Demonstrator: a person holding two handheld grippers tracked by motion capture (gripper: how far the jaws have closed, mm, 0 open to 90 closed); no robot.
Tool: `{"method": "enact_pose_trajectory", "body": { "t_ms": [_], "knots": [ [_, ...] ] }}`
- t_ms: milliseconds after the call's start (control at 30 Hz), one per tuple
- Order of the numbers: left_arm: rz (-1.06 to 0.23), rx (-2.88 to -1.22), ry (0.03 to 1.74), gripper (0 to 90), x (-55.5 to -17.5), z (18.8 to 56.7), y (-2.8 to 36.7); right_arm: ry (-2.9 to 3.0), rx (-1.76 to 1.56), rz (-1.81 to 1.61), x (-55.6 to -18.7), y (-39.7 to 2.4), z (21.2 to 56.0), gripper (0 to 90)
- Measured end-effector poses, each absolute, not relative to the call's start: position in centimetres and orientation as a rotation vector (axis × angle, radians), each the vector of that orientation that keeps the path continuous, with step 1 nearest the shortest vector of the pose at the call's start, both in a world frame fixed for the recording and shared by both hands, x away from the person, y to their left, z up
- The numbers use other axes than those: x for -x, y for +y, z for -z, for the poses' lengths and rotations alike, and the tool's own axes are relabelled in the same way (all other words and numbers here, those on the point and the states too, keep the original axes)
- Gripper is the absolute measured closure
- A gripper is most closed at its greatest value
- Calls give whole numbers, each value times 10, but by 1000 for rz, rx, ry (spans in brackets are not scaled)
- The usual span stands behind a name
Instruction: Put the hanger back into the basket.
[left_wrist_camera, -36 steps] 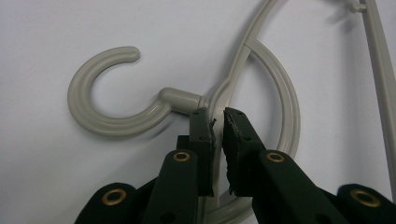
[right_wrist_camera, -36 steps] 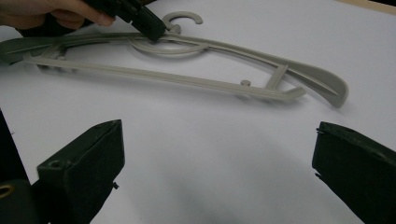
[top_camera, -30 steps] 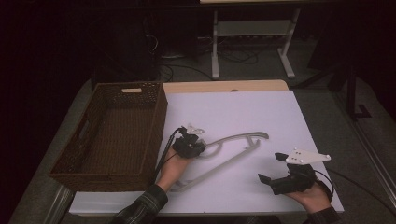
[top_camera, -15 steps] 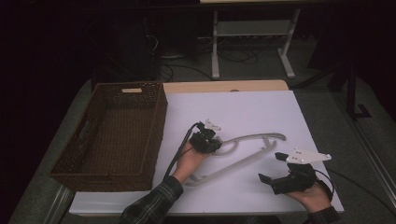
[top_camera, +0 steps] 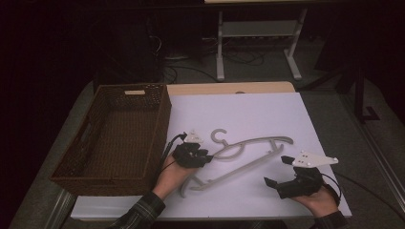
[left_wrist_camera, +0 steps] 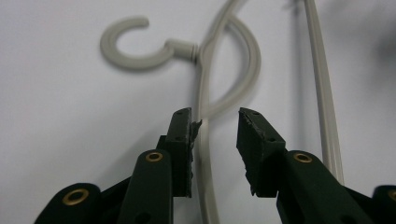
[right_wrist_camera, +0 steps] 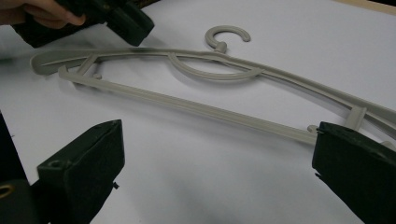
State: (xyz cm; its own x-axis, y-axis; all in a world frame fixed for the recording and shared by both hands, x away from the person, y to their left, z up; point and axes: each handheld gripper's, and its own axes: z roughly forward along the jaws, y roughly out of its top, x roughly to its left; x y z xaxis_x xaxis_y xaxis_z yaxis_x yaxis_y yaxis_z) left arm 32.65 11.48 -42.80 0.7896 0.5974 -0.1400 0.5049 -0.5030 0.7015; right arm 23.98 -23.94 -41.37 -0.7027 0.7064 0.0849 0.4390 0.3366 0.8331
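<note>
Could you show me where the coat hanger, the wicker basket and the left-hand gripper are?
coat hanger [top_camera: 239, 170], high view, on its straight lower bar.
wicker basket [top_camera: 165, 119], high view, on the right-hand wall by the white sheet.
left gripper [left_wrist_camera: 215, 128], left gripper view, midway between its open jaw tips, astride the hanger's arm.

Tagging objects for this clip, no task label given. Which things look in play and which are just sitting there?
In play, likely:
grey hanger, lying flat on the white table
left gripper, jaws open astride the hanger's upper bar near the hook
right gripper, open, near the hanger's other end

Lying about:
wicker basket, untouched for now, though possibly the destination
</note>
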Motion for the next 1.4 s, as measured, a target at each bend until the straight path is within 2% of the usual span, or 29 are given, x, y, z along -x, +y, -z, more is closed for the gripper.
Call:
{"method": "enact_pose_trajectory", "body": {
  "t_ms": [167, 367, 500, 1067, 1233, 1400],
  "knots": [
    [-148, -2242, 818, 650, -323, 434, 117, 2316, -1023, -1299, -240, -239, 414, 18],
    [-171, -2286, 824, 716, -325, 442, 113, 2313, -1024, -1303, -240, -240, 414, 18],
    [-179, -2293, 837, 801, -327, 444, 110, 2312, -1026, -1306, -240, -240, 414, 18],
    [-154, -2284, 786, 817, -362, 447, 65, 2315, -1027, -1302, -242, -239, 414, 18],
    [-119, -2251, 775, 807, -366, 449, 60, 2316, -1031, -1303, -242, -240, 415, 18],
    [-118, -2195, 748, 634, -362, 436, 73, 2315, -1032, -1301, -242, -240, 415, 18]
  ]
}}
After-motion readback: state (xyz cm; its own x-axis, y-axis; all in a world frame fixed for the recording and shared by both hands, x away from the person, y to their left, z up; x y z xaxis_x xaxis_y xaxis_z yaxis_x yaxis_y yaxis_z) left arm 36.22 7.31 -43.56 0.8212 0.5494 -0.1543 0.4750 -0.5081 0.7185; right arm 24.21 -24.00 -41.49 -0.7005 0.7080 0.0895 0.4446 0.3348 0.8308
